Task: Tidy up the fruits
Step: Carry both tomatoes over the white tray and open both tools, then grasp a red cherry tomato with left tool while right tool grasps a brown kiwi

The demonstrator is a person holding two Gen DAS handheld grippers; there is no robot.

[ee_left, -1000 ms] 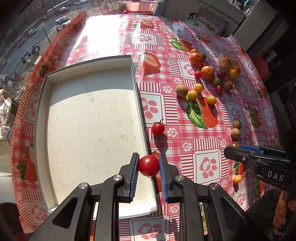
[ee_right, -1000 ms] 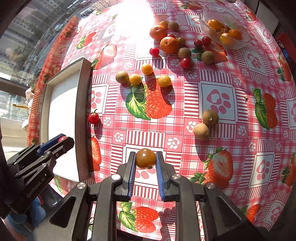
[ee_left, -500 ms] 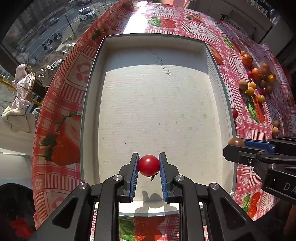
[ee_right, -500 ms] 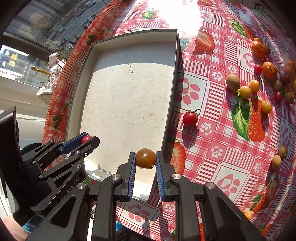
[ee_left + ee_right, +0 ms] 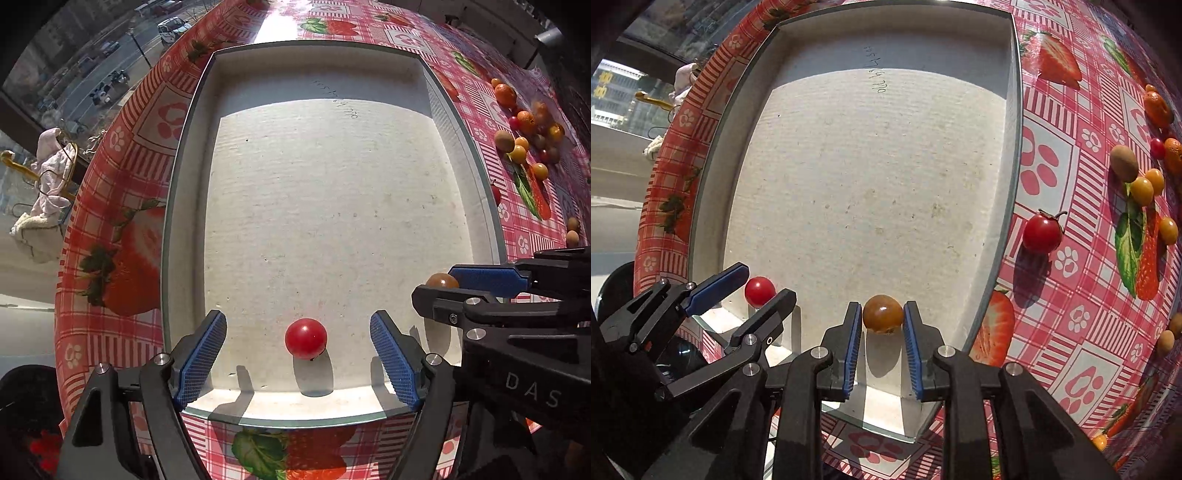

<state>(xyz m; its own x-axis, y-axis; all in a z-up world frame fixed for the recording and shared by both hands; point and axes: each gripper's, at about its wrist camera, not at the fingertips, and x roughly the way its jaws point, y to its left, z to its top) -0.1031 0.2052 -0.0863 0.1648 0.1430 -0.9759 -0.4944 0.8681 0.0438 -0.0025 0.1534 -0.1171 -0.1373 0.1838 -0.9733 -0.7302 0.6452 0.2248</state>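
Observation:
A white tray (image 5: 332, 62) lies on the strawberry tablecloth. My left gripper (image 5: 298, 338) is open over the tray's near end, and a red cherry tomato (image 5: 306, 338) rests on the tray floor between its fingers, touching neither. It also shows in the right wrist view (image 5: 759, 291). My right gripper (image 5: 882, 319) is shut on a brown-orange tomato (image 5: 882, 313), held just above the tray's near end, right of the left gripper (image 5: 753, 295). From the left wrist view the brown-orange tomato (image 5: 442, 280) shows in the right gripper (image 5: 448, 286).
A red tomato with a stem (image 5: 1041, 233) lies on the cloth just right of the tray. Several small orange, yellow, red and brown fruits (image 5: 517, 147) are scattered further right. The table's edge and a street below are at the left.
My left gripper has opened and let the red tomato down onto the tray. My right gripper has carried the brown-orange tomato further over the tray's near end.

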